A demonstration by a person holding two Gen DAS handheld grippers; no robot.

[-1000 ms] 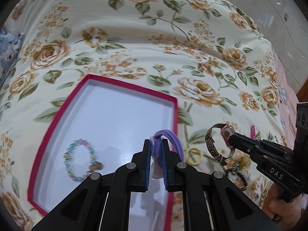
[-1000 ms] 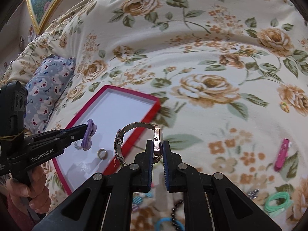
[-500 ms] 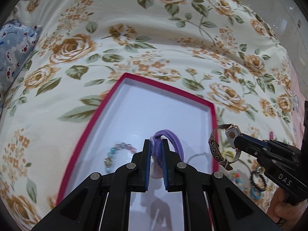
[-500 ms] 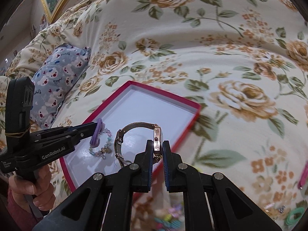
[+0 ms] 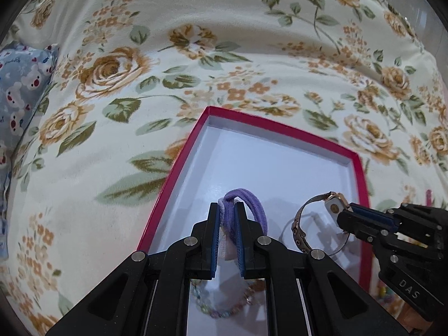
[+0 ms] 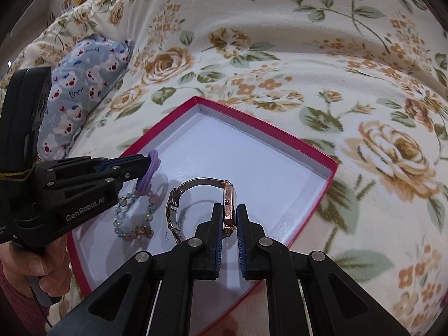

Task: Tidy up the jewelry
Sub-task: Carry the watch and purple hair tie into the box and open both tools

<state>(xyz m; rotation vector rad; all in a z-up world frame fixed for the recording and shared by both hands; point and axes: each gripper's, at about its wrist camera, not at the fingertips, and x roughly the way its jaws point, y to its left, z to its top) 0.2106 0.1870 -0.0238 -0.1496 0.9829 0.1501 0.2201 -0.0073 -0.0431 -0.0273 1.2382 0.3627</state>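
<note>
Both tools have moved over the red box (image 6: 322,155) now. The left tool (image 5: 226,210) pinches the purple hair tie (image 5: 253,204). The right tool (image 6: 230,212) pinches the watch (image 6: 227,204), face standing on edge, strap (image 6: 193,181) looping left.

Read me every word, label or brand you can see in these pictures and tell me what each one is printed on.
"GenRoboLAI", as it reads, on the side of the left gripper.
"DAS" on the body of the right gripper.
Small script words on the blue bear-print pillow: too small to read.
White letters at the left gripper's bottom edge: cut off, unreadable.
</note>
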